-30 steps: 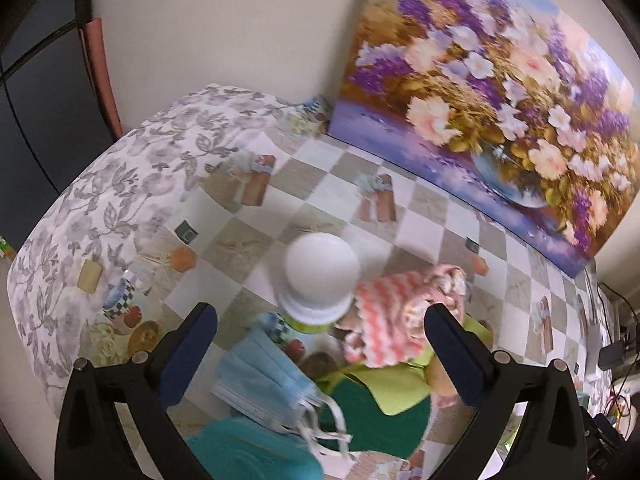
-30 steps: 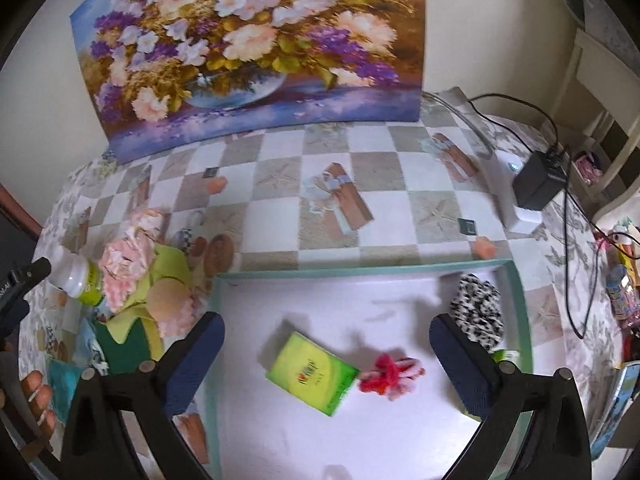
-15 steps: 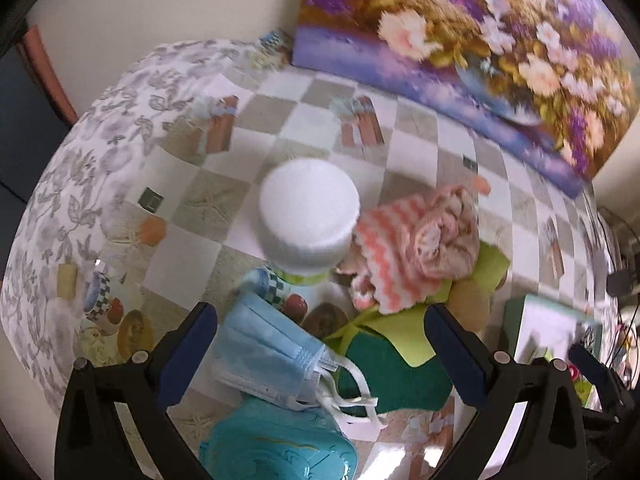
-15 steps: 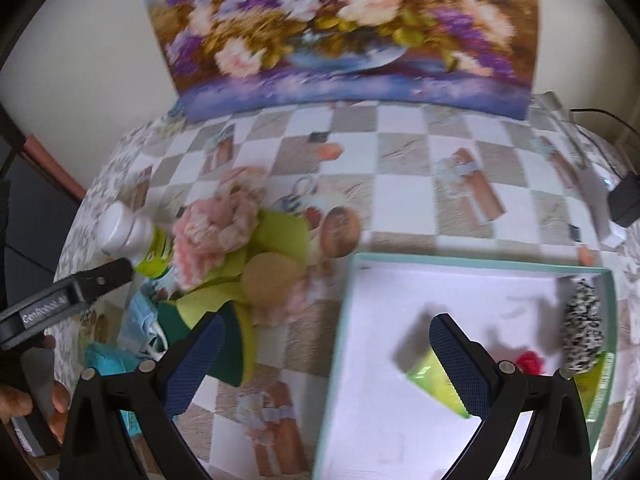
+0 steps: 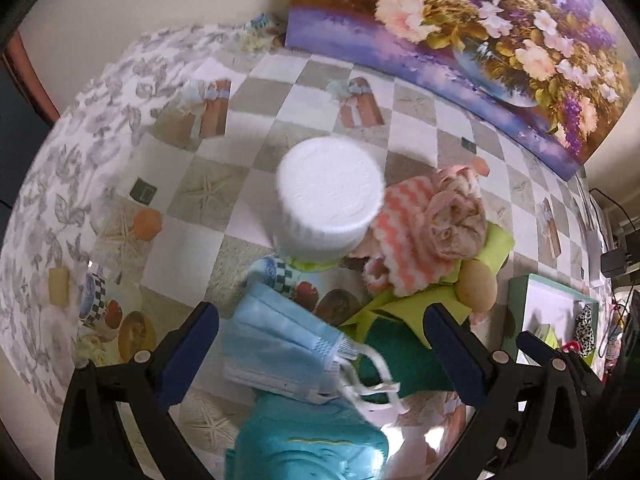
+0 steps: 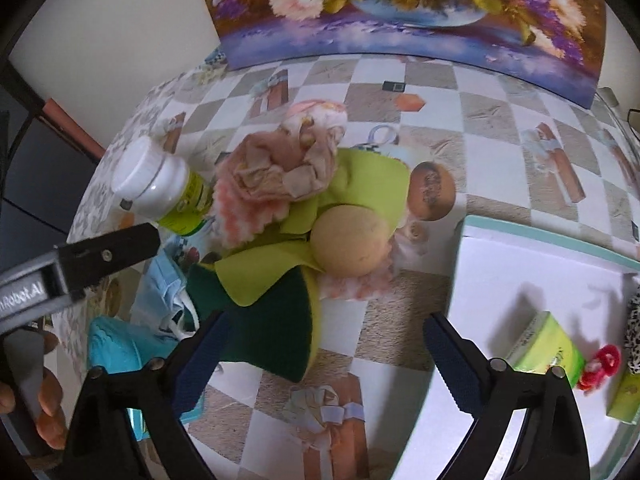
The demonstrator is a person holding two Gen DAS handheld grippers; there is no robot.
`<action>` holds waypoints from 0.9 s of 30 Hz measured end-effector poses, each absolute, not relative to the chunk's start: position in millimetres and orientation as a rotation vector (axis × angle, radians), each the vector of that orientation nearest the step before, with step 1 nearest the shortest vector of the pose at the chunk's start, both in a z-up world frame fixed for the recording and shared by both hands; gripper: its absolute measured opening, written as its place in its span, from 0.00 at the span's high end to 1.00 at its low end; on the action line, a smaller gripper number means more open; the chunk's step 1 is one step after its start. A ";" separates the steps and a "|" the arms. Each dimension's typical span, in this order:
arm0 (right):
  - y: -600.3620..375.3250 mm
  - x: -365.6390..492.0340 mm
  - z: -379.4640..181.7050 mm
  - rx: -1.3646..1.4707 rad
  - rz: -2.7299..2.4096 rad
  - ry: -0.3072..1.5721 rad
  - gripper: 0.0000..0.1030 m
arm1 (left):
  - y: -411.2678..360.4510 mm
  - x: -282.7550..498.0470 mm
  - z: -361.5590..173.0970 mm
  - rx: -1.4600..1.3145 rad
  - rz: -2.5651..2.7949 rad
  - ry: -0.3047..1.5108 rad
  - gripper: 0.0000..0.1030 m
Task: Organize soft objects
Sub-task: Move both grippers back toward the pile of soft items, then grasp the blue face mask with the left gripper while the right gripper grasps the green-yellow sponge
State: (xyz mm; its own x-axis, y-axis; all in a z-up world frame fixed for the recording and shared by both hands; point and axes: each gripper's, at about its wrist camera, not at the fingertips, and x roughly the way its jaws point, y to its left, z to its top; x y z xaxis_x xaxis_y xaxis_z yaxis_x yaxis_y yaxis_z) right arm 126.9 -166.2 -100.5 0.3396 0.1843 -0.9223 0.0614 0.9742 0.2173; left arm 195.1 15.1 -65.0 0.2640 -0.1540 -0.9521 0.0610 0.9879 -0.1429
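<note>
Left gripper (image 5: 320, 344) wide open, empty, above a blue face mask (image 5: 280, 344) and teal cloth (image 5: 308, 444). Right gripper (image 6: 324, 344) likewise wide open, holding nothing, above a dark green sponge (image 6: 264, 320). Soft pile: lime cloth (image 6: 360, 184), round tan puff (image 6: 350, 240), pink crumpled fabric (image 6: 280, 172), beside a white-capped bottle (image 6: 156, 184). Checkered tablecloth (image 6: 500, 152); teal-rimmed tray (image 6: 520, 280) at right; flower painting (image 6: 400, 8) against the wall.

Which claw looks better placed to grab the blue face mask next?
Probably the left claw: it is open, with the pale blue pleated face mask lying right between its fingers. The right claw, also open, faces the dark green sponge instead.
</note>
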 end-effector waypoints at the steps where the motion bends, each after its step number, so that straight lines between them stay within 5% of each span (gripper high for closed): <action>1: -165.7 127.5 -102.5 0.232 0.083 1.230 0.05 | 17.9 197.4 -68.8 -0.083 -0.161 1.315 0.01; 8: -165.1 131.2 -115.1 0.274 0.108 1.261 0.11 | 24.7 212.9 -93.0 -0.093 -0.237 1.449 0.02; 12: -164.9 131.8 -120.0 0.284 0.117 1.273 0.15 | 25.3 221.9 -110.4 -0.065 -0.219 1.537 0.16; 21: -160.0 133.3 -129.8 0.296 0.129 1.291 0.19 | 23.8 230.9 -135.0 0.011 -0.159 1.651 0.16; 27: -159.0 133.5 -128.3 0.317 0.162 1.288 0.33 | 30.9 235.7 -145.6 -0.022 -0.142 1.678 0.18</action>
